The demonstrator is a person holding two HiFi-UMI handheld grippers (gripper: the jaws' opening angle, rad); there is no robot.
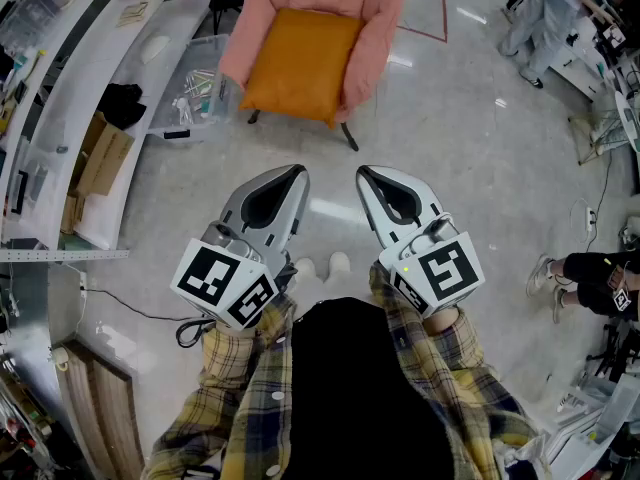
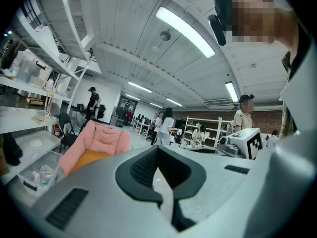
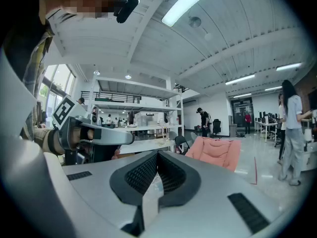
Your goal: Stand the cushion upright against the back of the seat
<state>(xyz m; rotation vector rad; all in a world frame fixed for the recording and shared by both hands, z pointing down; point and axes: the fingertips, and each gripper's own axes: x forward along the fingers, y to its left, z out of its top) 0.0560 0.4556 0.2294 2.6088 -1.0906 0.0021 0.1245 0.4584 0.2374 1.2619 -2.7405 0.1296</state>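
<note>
An orange cushion (image 1: 300,63) lies flat on the seat of a pink armchair (image 1: 385,8) at the top of the head view, well ahead of me. My left gripper (image 1: 298,172) and right gripper (image 1: 364,173) are held side by side above the floor, short of the chair, both shut with nothing between the jaws. In the left gripper view the armchair (image 2: 101,135) and the cushion (image 2: 85,159) show far off to the left of the shut left gripper (image 2: 157,150). The right gripper view shows the armchair (image 3: 218,151) beyond the shut right gripper (image 3: 157,155); the cushion is hidden there.
A clear plastic bin (image 1: 195,93) of small parts stands just left of the chair. A long white counter (image 1: 90,88) and cardboard boxes (image 1: 100,153) line the left side. People (image 1: 590,273) stand and sit at the right. Glossy floor (image 1: 450,148) lies between me and the chair.
</note>
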